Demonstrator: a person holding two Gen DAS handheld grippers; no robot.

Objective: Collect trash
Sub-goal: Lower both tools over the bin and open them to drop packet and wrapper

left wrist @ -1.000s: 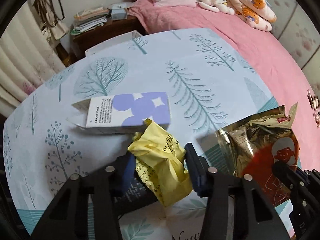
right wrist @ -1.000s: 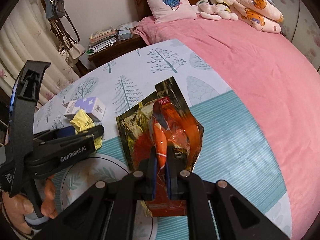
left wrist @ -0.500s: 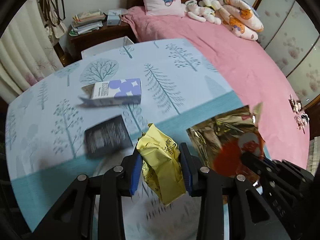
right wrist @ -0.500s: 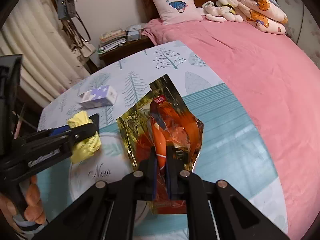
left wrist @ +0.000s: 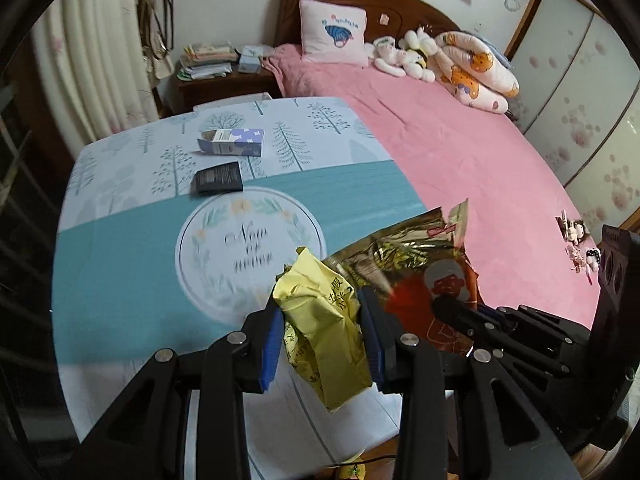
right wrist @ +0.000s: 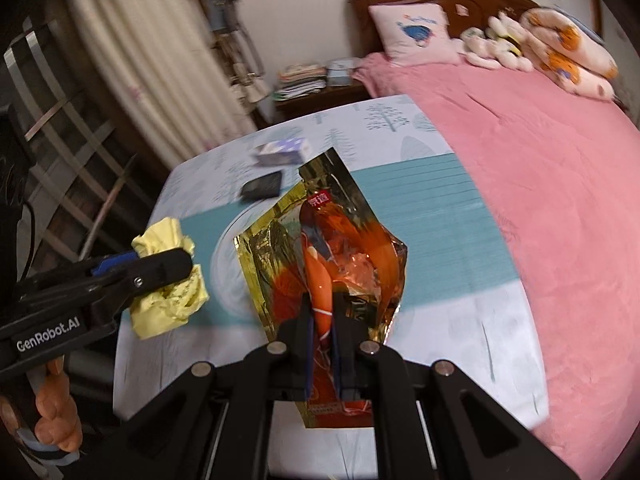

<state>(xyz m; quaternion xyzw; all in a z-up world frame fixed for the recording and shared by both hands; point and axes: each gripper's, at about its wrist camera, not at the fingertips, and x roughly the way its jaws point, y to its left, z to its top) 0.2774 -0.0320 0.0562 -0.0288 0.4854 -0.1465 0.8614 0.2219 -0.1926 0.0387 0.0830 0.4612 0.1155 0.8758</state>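
The pink bed (left wrist: 460,152) fills the right side of both views, its wooden headboard at the far end, with a pink pillow (left wrist: 334,38) and a heap of stuffed toys (left wrist: 404,58) lying against it. Pushed against the bed's left edge is a table (left wrist: 120,264) under a cloth printed with trees and a teal band. Beyond the table, beside the head of the bed, a nightstand (left wrist: 224,84) carries stacked papers. Held up off the table on the side next to the bed is a gold-and-red foil snack bag (right wrist: 320,240); the right gripper (right wrist: 323,312) has its two fingers pinched tight on the bag's middle crease. Held up off the table on the side away from the bed is a crumpled yellow wrapper (left wrist: 320,324), clamped between the blue-padded fingers of the left gripper (left wrist: 320,340). On the table's far part, toward the nightstand, a white-and-purple carton (left wrist: 232,142) lies on its side, and just nearer than it lies a flat black packet (left wrist: 218,177).
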